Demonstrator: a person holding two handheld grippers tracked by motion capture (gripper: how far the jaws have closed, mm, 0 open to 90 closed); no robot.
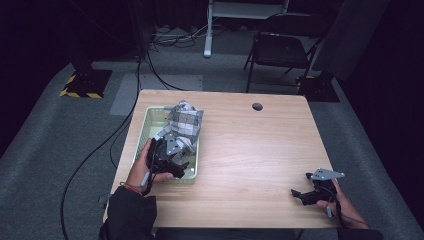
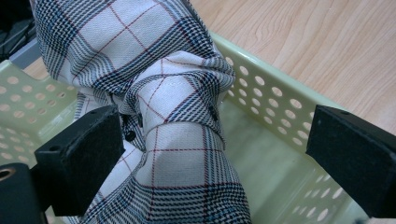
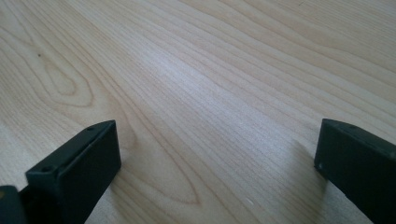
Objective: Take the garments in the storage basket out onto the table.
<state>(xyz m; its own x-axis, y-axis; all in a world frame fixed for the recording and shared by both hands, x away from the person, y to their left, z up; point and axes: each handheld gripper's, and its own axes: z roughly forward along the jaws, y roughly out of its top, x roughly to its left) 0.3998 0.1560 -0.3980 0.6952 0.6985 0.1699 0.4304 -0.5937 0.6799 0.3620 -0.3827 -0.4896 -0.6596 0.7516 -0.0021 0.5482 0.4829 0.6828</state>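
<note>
A crumpled plaid shirt [image 1: 183, 122], white with dark and red checks, fills a pale green perforated basket [image 1: 146, 121] on the left half of the table. My left gripper [image 1: 175, 162] hovers over the basket's near end, open, with a bunched sleeve of the shirt [image 2: 187, 140] between its jaws, which stand apart from the cloth on the right side. Close to the table's front right corner, my right gripper [image 1: 299, 194] rests low over bare wood [image 3: 196, 93], open with nothing between its jaws.
The wooden table [image 1: 250, 150] has a round cable hole [image 1: 257, 106] near its far edge. A black folding chair [image 1: 280, 47] and a white desk frame [image 1: 210, 30] stand behind the table. Cables [image 1: 100, 145] trail across the grey carpet at left.
</note>
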